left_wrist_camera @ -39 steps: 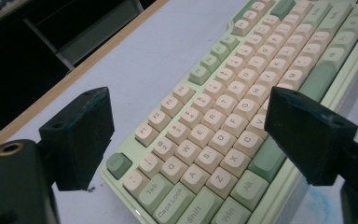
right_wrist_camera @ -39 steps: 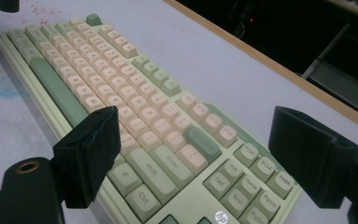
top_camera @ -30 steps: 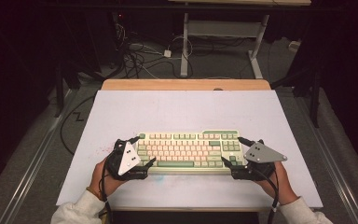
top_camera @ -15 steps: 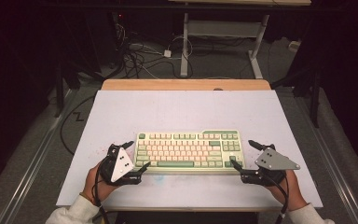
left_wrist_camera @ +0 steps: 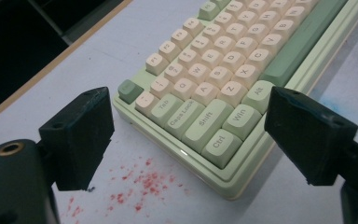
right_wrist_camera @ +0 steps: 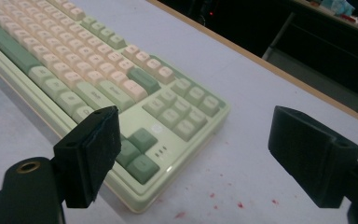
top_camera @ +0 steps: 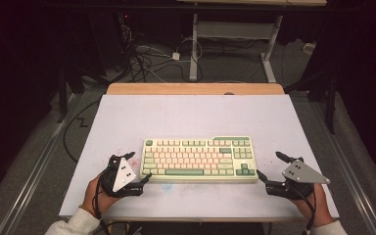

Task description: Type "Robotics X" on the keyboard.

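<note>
Beside the keyboard, both grippers have drawn back, gaping, empty

We've got the keyboard lying on the table, towards the near edge. Our left gripper sits just off its left end, our right gripper just off its right end.

Green-and-cream keyboard, black jaws
</note>
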